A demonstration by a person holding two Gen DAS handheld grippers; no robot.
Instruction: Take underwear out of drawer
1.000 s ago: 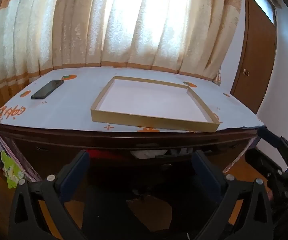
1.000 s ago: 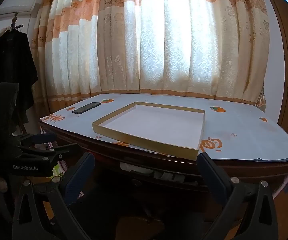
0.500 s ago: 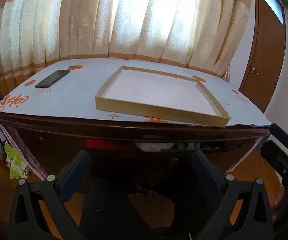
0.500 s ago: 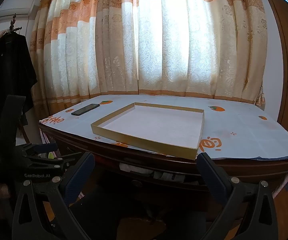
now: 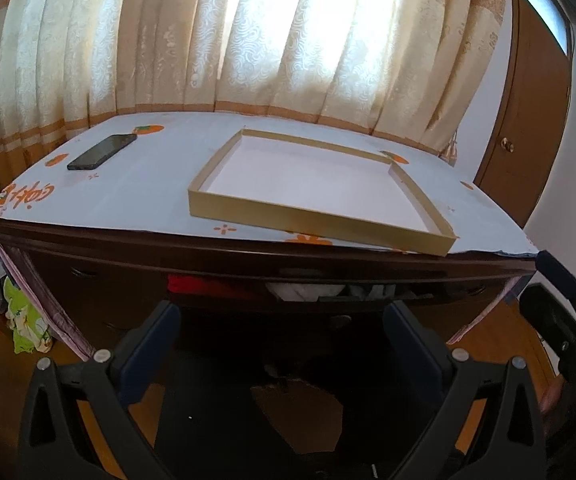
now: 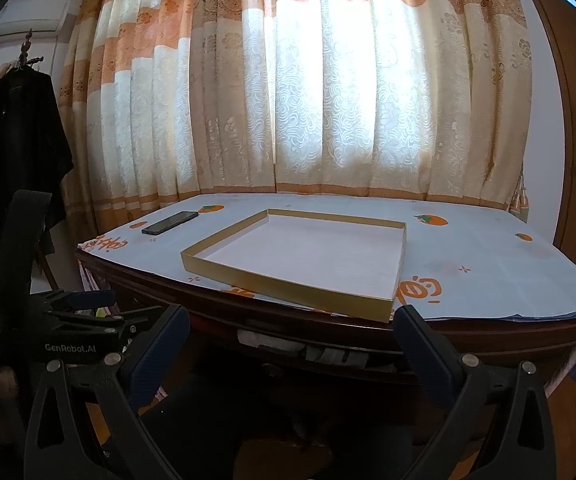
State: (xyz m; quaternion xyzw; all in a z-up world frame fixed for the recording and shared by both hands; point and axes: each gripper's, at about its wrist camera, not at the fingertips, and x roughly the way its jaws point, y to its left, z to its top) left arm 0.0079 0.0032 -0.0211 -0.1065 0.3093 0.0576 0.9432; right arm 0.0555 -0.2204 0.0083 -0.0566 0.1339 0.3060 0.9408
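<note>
L gripper [image 5: 275, 328] & R gripper [image 6: 292, 336]: jaws wide, empty, near drawer [image 5: 328, 294] front. Drawer slightly open under tabletop; red & white underwear [image 5: 308, 290] inside. Shallow tray [image 5: 207, 198] on top.

tabletop [image 5: 159, 188]: smooth printed sheet, matt; dark glossy wood beneath. tray [image 5: 312, 222]: matt gold cardboard. phone [image 5: 101, 151]: glossy black. curtains [image 6: 312, 92]: patterned cloth.

The left wrist view looks forward from low before the counter [image 5: 127, 196], its front edge just ahead of the left tool [image 5: 279, 340]. The right wrist view sits slightly higher and further right behind the right tool [image 6: 292, 344]. Both views share the shallow tray [image 5: 312, 216], phone [image 5: 101, 152] and curtain [image 6: 308, 100].
</note>
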